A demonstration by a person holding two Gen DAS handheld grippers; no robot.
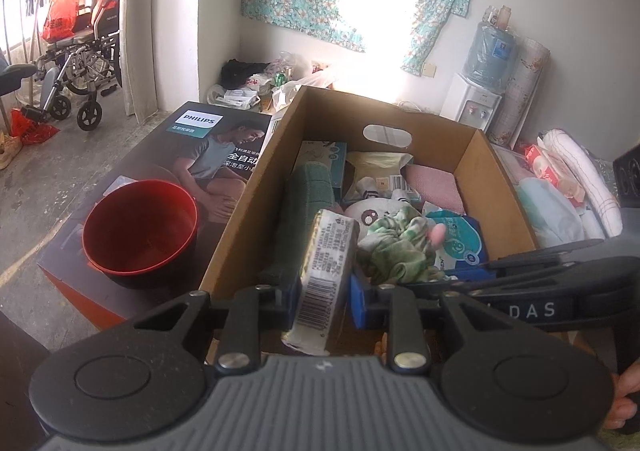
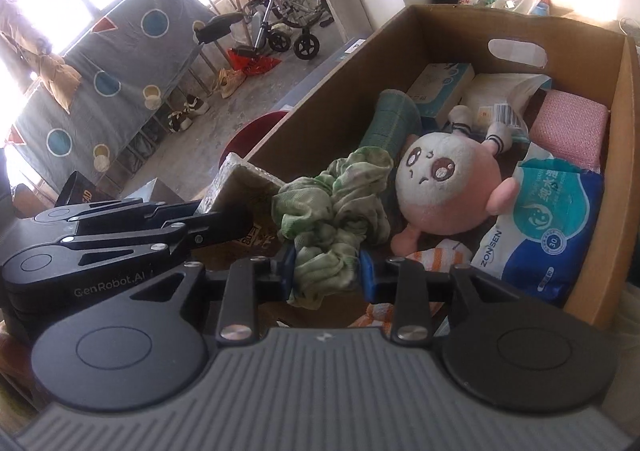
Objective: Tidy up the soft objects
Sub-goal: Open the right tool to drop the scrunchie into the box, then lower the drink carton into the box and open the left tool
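An open cardboard box (image 1: 256, 187) (image 2: 328, 99) holds soft items: a pink-and-white plush doll (image 2: 444, 187), a rolled green towel (image 2: 392, 119), a pink cloth block (image 2: 568, 131) and a blue wet-wipes pack (image 2: 552, 223). My left gripper (image 1: 324, 291) is shut on a wrapped tissue pack (image 1: 328, 251) with a barcode, held over the box's near end. My right gripper (image 2: 326, 277) is shut on a crumpled green-and-white cloth (image 2: 332, 211), just in front of the doll. Each gripper shows in the other's view: the right gripper (image 1: 460, 277) from the right, the left gripper (image 2: 236, 223) from the left with the pack (image 2: 240, 179).
A red bowl (image 1: 140, 227) sits on a dark Philips carton (image 1: 192, 155) left of the box. Folded towels and packets (image 1: 560, 187) are piled to the right. A water dispenser (image 1: 472, 107) stands by the back wall, a wheelchair (image 1: 80, 63) at far left.
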